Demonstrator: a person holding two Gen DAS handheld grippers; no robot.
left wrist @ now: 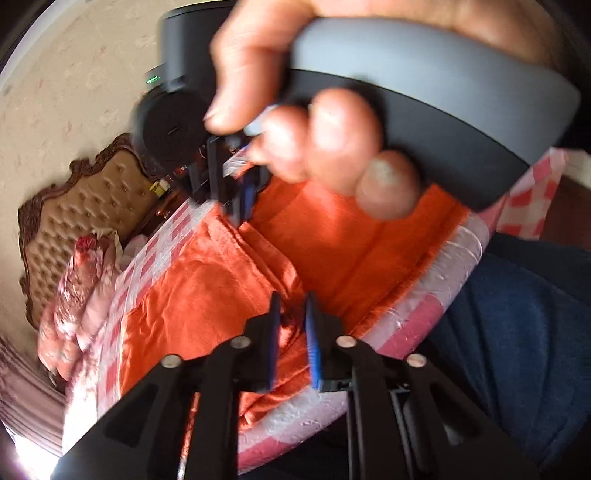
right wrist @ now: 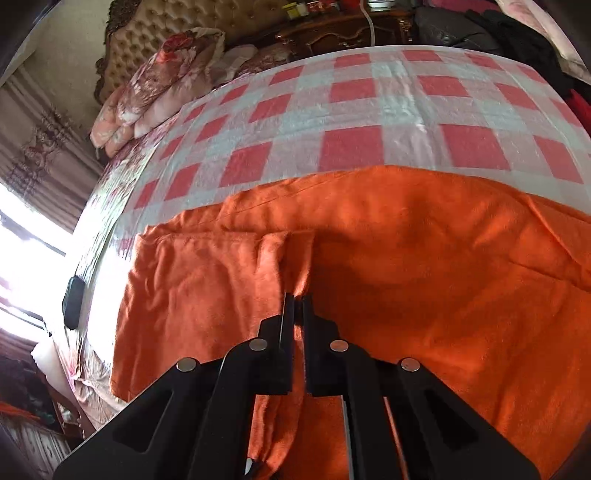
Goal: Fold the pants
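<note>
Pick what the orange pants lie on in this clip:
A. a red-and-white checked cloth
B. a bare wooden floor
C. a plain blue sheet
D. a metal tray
A: in the right wrist view the orange pants lie on a red-and-white checked cloth.

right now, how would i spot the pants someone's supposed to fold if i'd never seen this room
Find the bed with the tufted tan headboard; a pink-and-white checked sheet covers it. The pants lie flat across the near part of that sheet. They are the only plain bright orange cloth, unlike the flowered quilt bundled by the headboard.
</note>
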